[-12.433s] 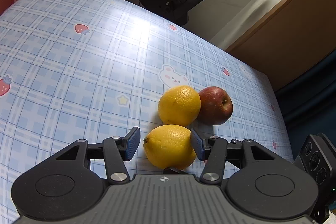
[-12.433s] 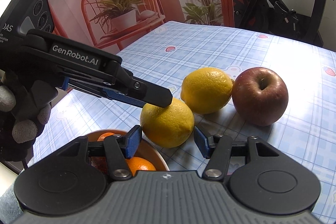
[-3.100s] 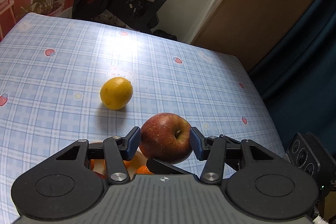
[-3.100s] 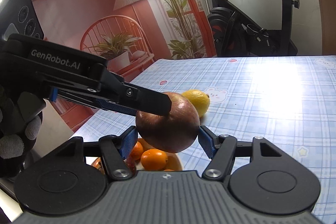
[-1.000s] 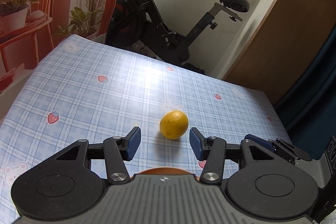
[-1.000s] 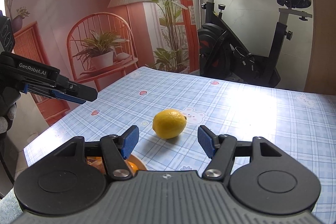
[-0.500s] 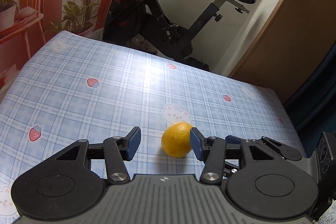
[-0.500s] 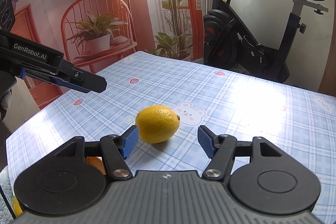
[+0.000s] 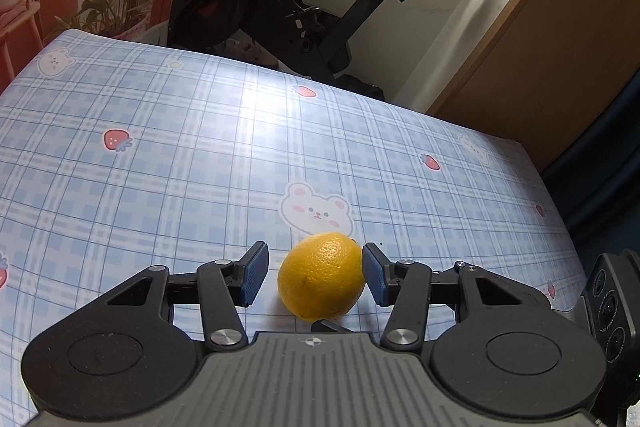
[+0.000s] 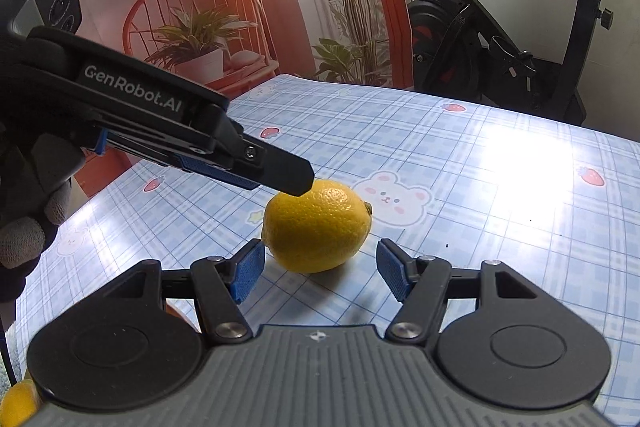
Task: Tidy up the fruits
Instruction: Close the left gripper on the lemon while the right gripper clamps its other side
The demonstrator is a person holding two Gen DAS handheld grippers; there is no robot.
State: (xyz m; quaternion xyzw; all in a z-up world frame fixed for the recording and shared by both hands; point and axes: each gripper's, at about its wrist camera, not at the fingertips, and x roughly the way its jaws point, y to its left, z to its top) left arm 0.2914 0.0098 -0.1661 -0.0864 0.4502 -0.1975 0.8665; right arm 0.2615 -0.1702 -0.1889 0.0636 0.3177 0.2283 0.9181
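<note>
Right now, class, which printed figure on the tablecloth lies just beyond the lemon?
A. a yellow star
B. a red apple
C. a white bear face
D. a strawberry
C: in both wrist views the lemon sits on the blue plaid tablecloth with a white bear face printed just behind it; the strawberry prints lie farther off.

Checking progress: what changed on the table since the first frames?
One lemon and the apple are off the table. Both grippers, left gripper and right gripper, have come down around the last lemon, jaws open, not gripping. That lemon and the tablecloth stayed put.
</note>
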